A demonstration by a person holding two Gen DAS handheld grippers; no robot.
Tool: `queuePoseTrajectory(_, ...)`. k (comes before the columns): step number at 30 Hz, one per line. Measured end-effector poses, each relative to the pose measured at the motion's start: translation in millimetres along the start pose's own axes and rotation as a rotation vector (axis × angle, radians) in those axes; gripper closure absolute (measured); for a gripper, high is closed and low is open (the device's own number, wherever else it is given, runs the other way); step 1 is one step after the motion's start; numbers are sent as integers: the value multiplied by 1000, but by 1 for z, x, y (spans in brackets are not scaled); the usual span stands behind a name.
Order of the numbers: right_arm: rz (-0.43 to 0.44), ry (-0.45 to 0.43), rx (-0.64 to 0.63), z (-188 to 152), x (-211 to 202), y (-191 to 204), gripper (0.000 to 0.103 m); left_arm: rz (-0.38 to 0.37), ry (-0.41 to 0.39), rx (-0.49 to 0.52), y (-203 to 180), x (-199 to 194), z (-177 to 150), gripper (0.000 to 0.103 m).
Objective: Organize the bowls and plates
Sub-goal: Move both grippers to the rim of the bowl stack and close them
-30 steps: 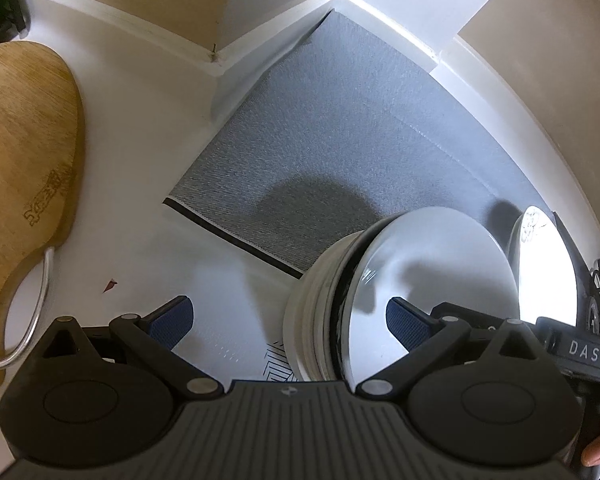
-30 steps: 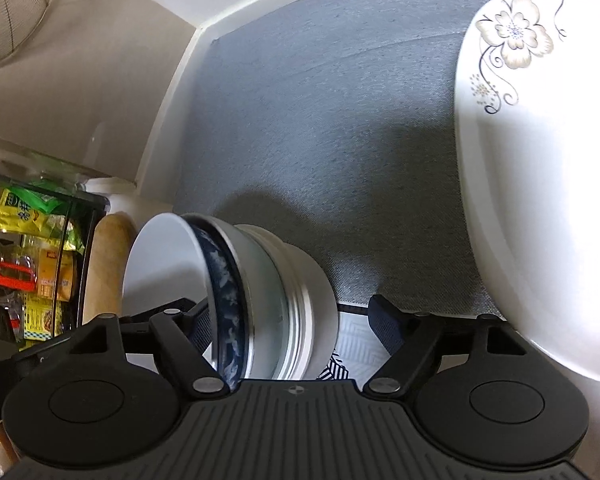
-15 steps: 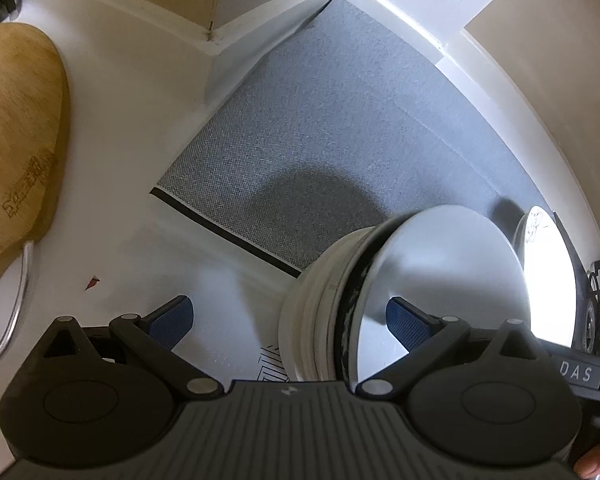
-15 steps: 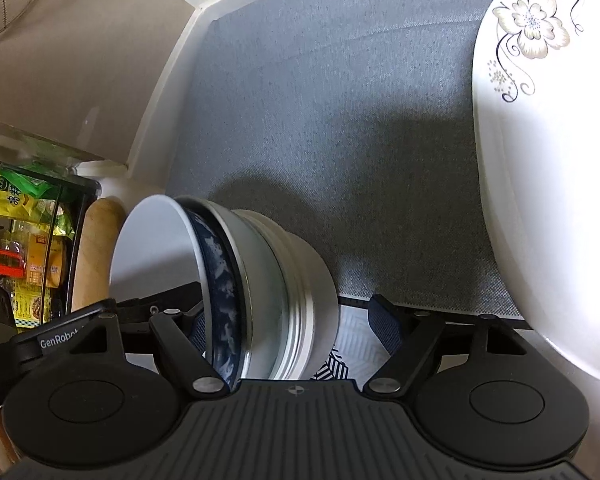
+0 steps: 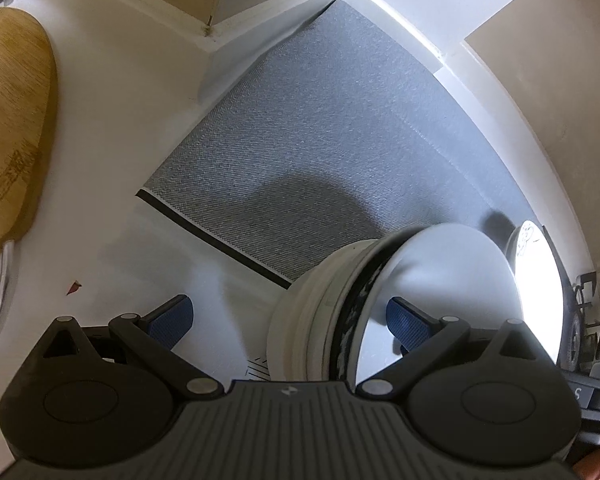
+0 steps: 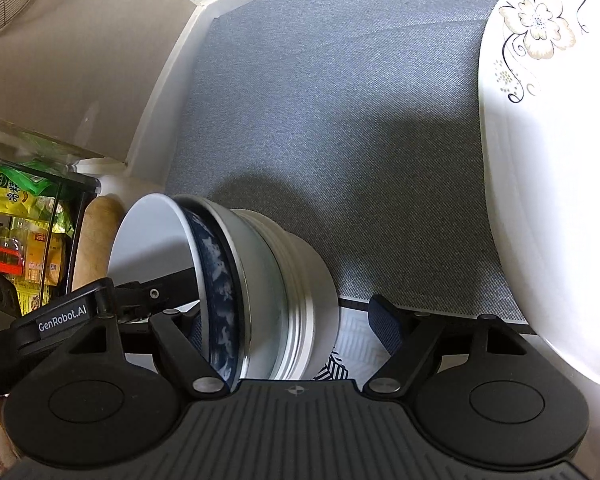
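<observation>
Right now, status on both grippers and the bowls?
Both grippers, left and right, jaws wide, straddling the tilted bowl stack; grip not confirmed. Stack above the grey mat. Flowered plate close on the right.

The stack of bowls [image 6: 260, 280] is cut off below by the right claw's [image 6: 288, 320] body, and its left finger sits hidden behind the blue-patterned rim. The flowered plate [image 6: 548, 160] runs off the right edge. In the left wrist view the wooden cutting board [image 5: 8, 120] is cropped at the left edge, its engraved mark too blurred to read
</observation>
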State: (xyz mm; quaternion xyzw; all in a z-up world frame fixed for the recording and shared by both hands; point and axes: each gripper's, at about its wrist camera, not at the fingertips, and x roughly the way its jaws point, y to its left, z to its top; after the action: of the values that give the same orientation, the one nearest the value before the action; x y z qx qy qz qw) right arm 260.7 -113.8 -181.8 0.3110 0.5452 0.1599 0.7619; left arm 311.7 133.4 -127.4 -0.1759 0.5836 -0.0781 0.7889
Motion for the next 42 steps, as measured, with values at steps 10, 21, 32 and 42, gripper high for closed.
queuePoseTrajectory(10,-2,-2,-27,-3,0,5,20,-28,-42,23,7,-4,-11,0)
queuePoseTrajectory(21,-7,-13,-111,-9,5,16,8,-26,-40,20,4,-4,-11,0)
queuePoseTrajectory(32,24,-28,-98,-9,8,14,0,-29,-44,30,3,-4,-10,0)
queuePoseTrajectory(42,25,-36,-117,-11,7,14,0,-37,-24,62,-2,0,-6,0)
